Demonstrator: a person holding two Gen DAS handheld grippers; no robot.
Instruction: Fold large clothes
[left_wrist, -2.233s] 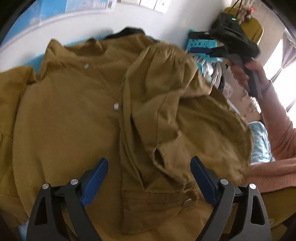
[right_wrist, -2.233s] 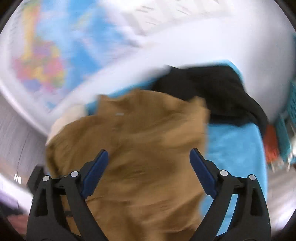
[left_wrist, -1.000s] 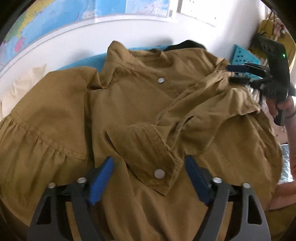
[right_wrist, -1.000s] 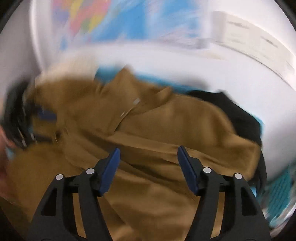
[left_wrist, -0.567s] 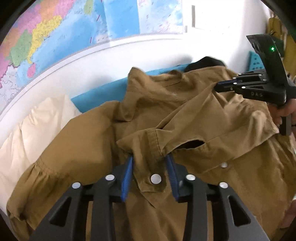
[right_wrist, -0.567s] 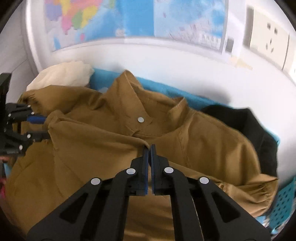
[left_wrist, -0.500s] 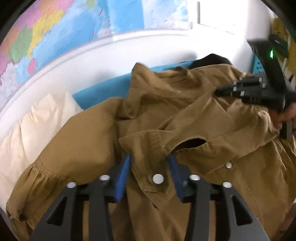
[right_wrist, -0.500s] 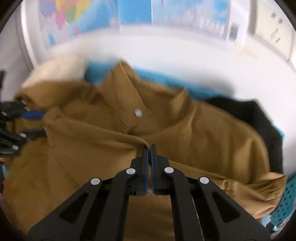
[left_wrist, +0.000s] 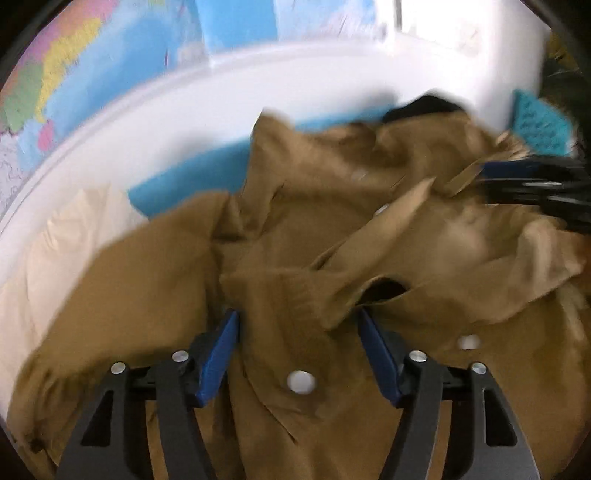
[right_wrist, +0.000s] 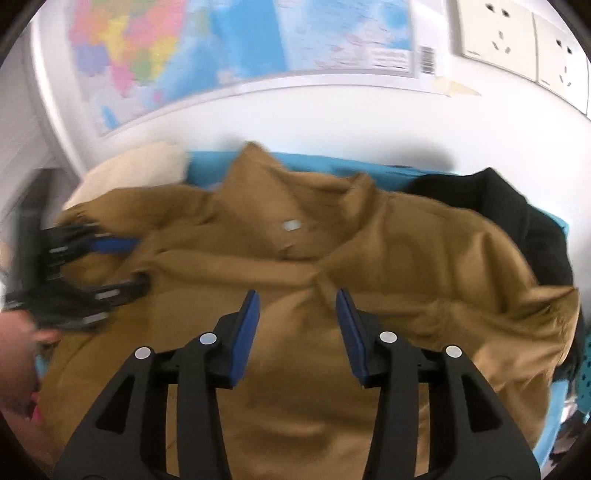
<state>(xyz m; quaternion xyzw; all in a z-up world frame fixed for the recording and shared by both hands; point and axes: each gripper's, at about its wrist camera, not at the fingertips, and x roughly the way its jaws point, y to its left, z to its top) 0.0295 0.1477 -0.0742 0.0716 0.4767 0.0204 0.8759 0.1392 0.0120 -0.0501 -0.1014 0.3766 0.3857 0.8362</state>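
Observation:
A large mustard-brown button shirt (left_wrist: 295, 236) lies spread on a blue-covered surface, collar toward the wall. One sleeve is folded across its front, cuff with a white button (left_wrist: 301, 382) nearest me. My left gripper (left_wrist: 299, 325) is open with the cuff lying between its blue pads. My right gripper (right_wrist: 297, 302) is open just above the folded sleeve and shirt (right_wrist: 332, 258). The right gripper shows in the left wrist view (left_wrist: 524, 184) at the right, blurred. The left gripper shows in the right wrist view (right_wrist: 92, 266) at the left.
A cream pillow (left_wrist: 55, 251) lies left of the shirt. A black garment (right_wrist: 517, 214) lies at the back right. A teal basket (left_wrist: 539, 125) stands at the far right. A white wall with a map (right_wrist: 184, 55) and sockets (right_wrist: 517, 40) runs behind.
Both grippers were shut on the sleeve half a second ago and have now opened, letting the sleeve rest on the shirt front. Both views are blurred by motion.

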